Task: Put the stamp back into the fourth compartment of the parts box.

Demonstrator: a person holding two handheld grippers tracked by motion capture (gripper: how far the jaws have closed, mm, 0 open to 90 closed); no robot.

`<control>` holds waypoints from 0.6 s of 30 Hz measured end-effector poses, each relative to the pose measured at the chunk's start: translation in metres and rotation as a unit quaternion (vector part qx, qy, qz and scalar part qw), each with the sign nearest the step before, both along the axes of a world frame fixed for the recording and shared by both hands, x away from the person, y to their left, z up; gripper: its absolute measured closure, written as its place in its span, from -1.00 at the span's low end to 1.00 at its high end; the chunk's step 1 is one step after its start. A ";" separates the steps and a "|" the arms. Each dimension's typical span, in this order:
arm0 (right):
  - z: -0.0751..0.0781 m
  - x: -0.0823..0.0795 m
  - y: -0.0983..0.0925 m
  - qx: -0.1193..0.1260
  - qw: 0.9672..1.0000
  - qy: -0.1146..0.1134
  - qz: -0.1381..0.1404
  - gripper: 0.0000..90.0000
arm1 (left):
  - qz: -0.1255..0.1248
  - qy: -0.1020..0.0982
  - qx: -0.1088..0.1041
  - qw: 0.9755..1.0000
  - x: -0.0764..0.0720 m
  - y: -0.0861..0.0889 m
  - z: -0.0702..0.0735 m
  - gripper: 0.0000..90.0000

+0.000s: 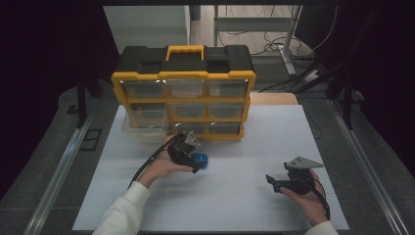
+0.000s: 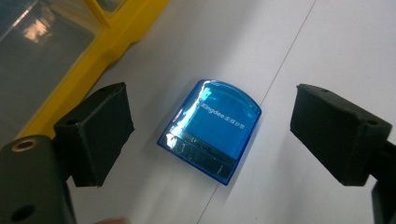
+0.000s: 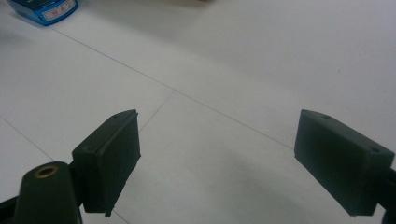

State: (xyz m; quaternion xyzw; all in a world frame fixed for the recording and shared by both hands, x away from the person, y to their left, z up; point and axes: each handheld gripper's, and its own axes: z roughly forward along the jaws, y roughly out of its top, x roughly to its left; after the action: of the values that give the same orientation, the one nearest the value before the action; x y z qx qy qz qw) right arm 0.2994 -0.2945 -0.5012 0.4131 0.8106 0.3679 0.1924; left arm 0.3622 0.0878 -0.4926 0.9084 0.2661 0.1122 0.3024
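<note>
A small translucent blue plastic box (image 2: 210, 129) with white lettering lies flat on the white table; in the high view the blue box (image 1: 201, 160) sits in front of the organizer. My left gripper (image 2: 212, 140) hovers over it, open, a pad on each side and neither touching it. In the high view the left gripper (image 1: 188, 154) is held by a hand in a white sleeve. My right gripper (image 3: 233, 163) stands open over bare table at the right, with nothing between its pads; the right gripper (image 1: 281, 183) sits well apart from the box. The blue box (image 3: 44, 9) shows far off in the right gripper view.
A black and yellow drawer organizer (image 1: 183, 90) with clear drawers stands at the back of the white table (image 1: 274, 142). One clear drawer (image 1: 144, 125) at its lower left is pulled out. The organizer's yellow edge (image 2: 93, 56) lies close to the left gripper.
</note>
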 end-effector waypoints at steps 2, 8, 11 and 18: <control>0.000 0.000 0.000 0.000 1.000 0.000 0.000 -0.67 | -0.002 0.000 0.007 1.000 0.002 -0.001 -0.002 -0.72; 0.000 0.000 0.000 -0.002 1.000 0.001 0.001 -0.67 | -0.010 0.004 0.016 1.000 0.006 -0.005 -0.005 -0.73; -0.001 0.000 0.000 -0.004 1.000 0.000 0.001 -0.67 | -0.014 0.009 0.019 1.000 0.007 -0.007 -0.008 -0.73; -0.001 0.000 0.000 -0.005 1.000 0.001 0.001 -0.67 | -0.012 0.029 0.025 0.999 0.013 -0.008 -0.017 -0.73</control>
State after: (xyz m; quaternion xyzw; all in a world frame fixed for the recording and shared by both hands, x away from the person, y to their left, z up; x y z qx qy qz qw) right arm 0.2998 -0.2944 -0.5019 0.4113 0.8131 0.3638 0.1933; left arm 0.3753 0.0795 -0.5094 0.9216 0.2613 0.0888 0.2730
